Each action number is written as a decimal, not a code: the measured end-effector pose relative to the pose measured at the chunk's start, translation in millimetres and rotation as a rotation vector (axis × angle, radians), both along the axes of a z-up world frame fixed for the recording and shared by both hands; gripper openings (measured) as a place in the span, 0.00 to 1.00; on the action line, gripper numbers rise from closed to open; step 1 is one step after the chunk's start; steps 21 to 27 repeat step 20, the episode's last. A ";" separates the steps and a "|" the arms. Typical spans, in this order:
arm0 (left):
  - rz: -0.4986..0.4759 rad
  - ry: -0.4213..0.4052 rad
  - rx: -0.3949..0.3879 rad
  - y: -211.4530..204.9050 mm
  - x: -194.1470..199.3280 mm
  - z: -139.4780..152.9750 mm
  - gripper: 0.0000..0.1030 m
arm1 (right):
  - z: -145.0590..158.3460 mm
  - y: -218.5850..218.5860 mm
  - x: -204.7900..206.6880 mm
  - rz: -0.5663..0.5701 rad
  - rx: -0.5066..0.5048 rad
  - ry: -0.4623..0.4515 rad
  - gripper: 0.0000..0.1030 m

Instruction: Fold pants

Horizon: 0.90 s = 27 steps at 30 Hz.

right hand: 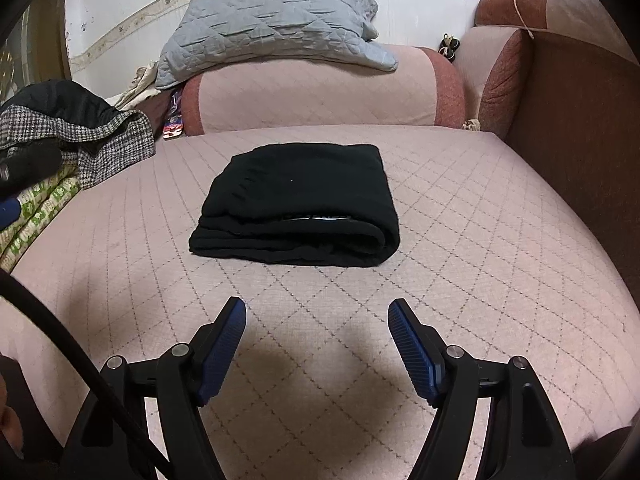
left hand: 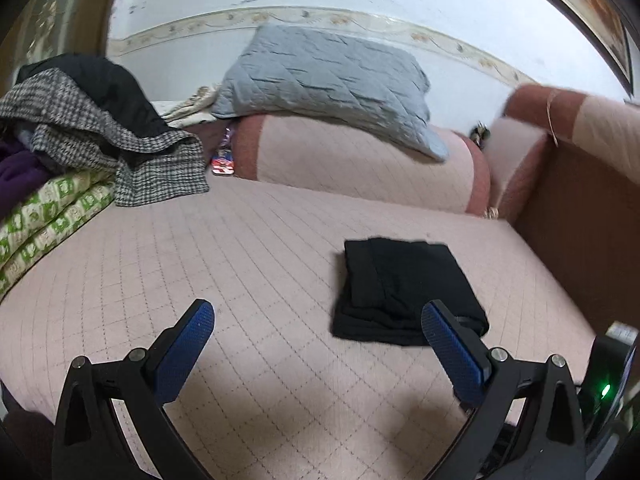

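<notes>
From the left wrist camera, the left gripper (left hand: 318,316) hangs over the pink quilted sofa seat (left hand: 240,248) with its blue-padded fingers (left hand: 188,344) spread wide and nothing between them. The black pants (left hand: 400,288) lie ahead and to the right on the seat, already a compact folded bundle; the right-hand finger overlaps its near corner in the picture, though whether it touches the cloth I cannot tell. To the left sits a heap of clothes topped by a houndstooth garment (left hand: 132,152), and a grey quilted pillow (left hand: 328,80) rests on the bolster behind.

From the right wrist camera, the right gripper (right hand: 316,320) also stands with its fingers (right hand: 222,344) well apart and empty, short of the pants (right hand: 300,200), which sit near the middle of the seat (right hand: 480,240). The bundle looks roughly rectangular, its long axis running left to right across the view. A rounded fold closes the right end, and stacked layer edges show along the near side and near-left corner.

It looks like soft, light, limp knit: it should sag and slide apart if lifted by one layer. I would judge the safest hold to be at the thick rounded fold or pinching through all layers at both ends, keeping the stack together.
</notes>
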<state>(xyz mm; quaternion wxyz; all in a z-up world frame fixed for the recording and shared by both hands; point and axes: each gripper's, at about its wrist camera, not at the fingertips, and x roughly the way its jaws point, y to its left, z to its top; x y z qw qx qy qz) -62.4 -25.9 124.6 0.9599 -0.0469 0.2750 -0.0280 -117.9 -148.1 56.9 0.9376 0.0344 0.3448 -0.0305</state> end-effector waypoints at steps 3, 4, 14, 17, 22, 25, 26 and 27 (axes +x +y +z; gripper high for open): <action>-0.058 -0.003 0.029 -10.2 -3.6 -4.9 1.00 | -1.0 -3.7 0.6 -0.014 0.007 0.003 0.77; -0.067 -0.005 0.037 -12.7 -4.8 -5.7 1.00 | -1.7 -4.5 1.6 -0.016 0.010 0.006 0.77; -0.175 0.070 0.022 -28.9 -3.8 -25.2 1.00 | -10.3 -0.2 4.9 -0.003 -0.012 0.026 0.77; -0.155 0.108 0.022 -28.8 -2.0 -35.4 1.00 | -13.9 1.0 7.3 0.001 -0.017 0.036 0.77; -0.137 0.157 0.015 -24.1 4.3 -45.6 1.00 | -19.6 1.9 9.0 0.004 -0.020 0.052 0.77; -0.137 0.157 0.015 -24.1 4.3 -45.6 1.00 | -19.6 1.9 9.0 0.004 -0.020 0.052 0.77; -0.137 0.157 0.015 -24.1 4.3 -45.6 1.00 | -19.6 1.9 9.0 0.004 -0.020 0.052 0.77; -0.137 0.157 0.015 -24.1 4.3 -45.6 1.00 | -19.6 1.9 9.0 0.004 -0.020 0.052 0.77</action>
